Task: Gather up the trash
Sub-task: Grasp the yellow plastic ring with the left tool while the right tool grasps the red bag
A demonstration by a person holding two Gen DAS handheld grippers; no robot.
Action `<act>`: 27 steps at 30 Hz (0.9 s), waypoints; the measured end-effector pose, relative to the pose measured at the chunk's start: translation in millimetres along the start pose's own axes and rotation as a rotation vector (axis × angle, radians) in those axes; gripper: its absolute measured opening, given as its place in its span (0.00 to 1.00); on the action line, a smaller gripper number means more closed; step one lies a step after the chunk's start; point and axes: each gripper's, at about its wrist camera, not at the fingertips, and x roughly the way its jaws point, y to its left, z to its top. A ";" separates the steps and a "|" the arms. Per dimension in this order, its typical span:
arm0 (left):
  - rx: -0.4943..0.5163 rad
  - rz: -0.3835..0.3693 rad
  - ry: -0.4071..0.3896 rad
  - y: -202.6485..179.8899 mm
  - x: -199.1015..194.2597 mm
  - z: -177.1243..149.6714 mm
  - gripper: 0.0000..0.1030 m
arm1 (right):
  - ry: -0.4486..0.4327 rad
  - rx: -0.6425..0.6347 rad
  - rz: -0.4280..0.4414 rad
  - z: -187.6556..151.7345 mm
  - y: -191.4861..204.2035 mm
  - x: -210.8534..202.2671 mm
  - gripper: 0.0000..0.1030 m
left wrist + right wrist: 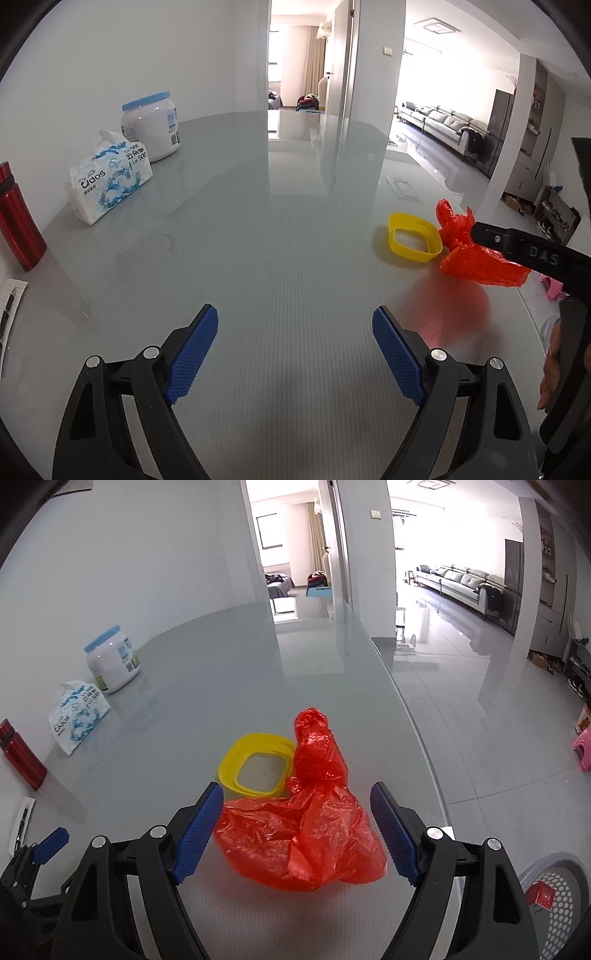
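Trash-wise, a crumpled red plastic bag (306, 830) lay near the table's (221, 686) right edge, touching a yellow plastic ring (255, 768). Right claw (297, 830) was spread wide with the bag sitting between its blue pads (199, 834), not squeezed. Left claw (295, 354) hung spread too, nothing in it, over bare table. Tissue pack (107, 177) and white jar (151, 125) sat along the left edge.
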 end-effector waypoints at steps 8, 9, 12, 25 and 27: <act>0.009 -0.008 0.013 -4.2 2.9 -0.9 0.81 | 0.098 0.020 -0.030 -10.7 -11.2 37.8 0.73; 0.010 -0.009 0.016 -5.7 3.3 -0.8 0.81 | 0.108 0.025 -0.021 -12.0 -13.3 40.1 0.64; 0.025 -0.017 0.024 -14.5 4.6 1.0 0.81 | 0.127 0.037 0.007 -14.0 -18.7 44.4 0.42; 0.073 -0.109 0.037 -85.6 38.5 41.1 0.85 | -0.008 0.154 0.098 -25.3 -68.3 -22.7 0.21; 0.085 -0.118 0.055 -100.0 52.6 45.1 0.85 | -0.021 0.181 0.107 -32.3 -81.1 -37.5 0.21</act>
